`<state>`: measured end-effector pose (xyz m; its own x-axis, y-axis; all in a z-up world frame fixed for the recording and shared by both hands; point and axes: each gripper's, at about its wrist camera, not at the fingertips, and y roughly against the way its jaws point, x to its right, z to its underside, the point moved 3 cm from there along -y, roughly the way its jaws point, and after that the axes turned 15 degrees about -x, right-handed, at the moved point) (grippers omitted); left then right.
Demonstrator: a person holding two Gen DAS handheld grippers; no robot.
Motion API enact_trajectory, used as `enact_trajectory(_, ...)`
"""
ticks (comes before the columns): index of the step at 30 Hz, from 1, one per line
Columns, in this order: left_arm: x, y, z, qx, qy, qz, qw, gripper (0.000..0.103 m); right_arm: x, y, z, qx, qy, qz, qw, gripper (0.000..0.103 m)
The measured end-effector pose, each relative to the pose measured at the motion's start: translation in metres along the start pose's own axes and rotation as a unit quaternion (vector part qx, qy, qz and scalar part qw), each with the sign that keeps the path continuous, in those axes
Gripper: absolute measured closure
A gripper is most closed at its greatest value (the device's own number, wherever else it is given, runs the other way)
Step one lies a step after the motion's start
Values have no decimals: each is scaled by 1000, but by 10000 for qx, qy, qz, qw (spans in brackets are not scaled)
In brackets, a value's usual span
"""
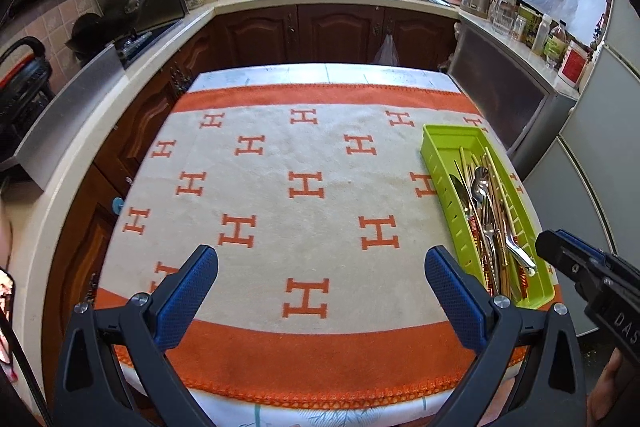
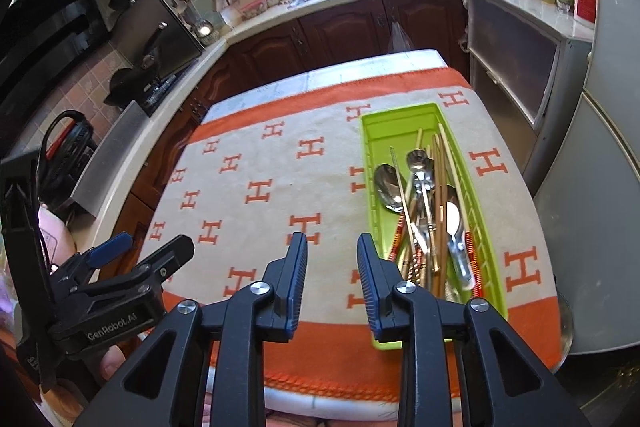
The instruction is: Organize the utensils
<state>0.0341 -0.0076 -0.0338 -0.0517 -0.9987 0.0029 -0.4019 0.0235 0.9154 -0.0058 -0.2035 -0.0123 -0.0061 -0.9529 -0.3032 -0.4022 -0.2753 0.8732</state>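
Spoons (image 2: 390,189) and chopsticks (image 2: 440,187) fill a green tray (image 2: 370,163) on the counter (image 1: 280,187). Both claws hang empty: left claw (image 1: 320,291) wide, right claw (image 2: 332,267) narrower. Slick, stiff metal likely grips best mid-handle.

Table (image 1: 256,409): pale top, almost wholly under the blanket.
Blanket (image 1: 320,163): cream, orange H pattern and borders.
Green utensil tray (image 1: 436,141): on blanket's right side, lengthwise.

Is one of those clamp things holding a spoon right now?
No: the left gripper and the right gripper have nothing between their fingers, and the spoons all lie in the green tray.
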Motion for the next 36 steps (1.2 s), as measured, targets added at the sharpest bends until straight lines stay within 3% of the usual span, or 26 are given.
enact_trajectory(8,-10,38,14,600,104,65,9981,1,-27,28,17,460,114,138,9988,51)
enact_trajectory(16,-14,45,18,757,179,-153,9969,1,-47,28,20,439,301,173,9984,48)
enact_trajectory(36,-25,30,14,626,369,-115,9973,1,-50,6,10,301,251,216,9990,48)
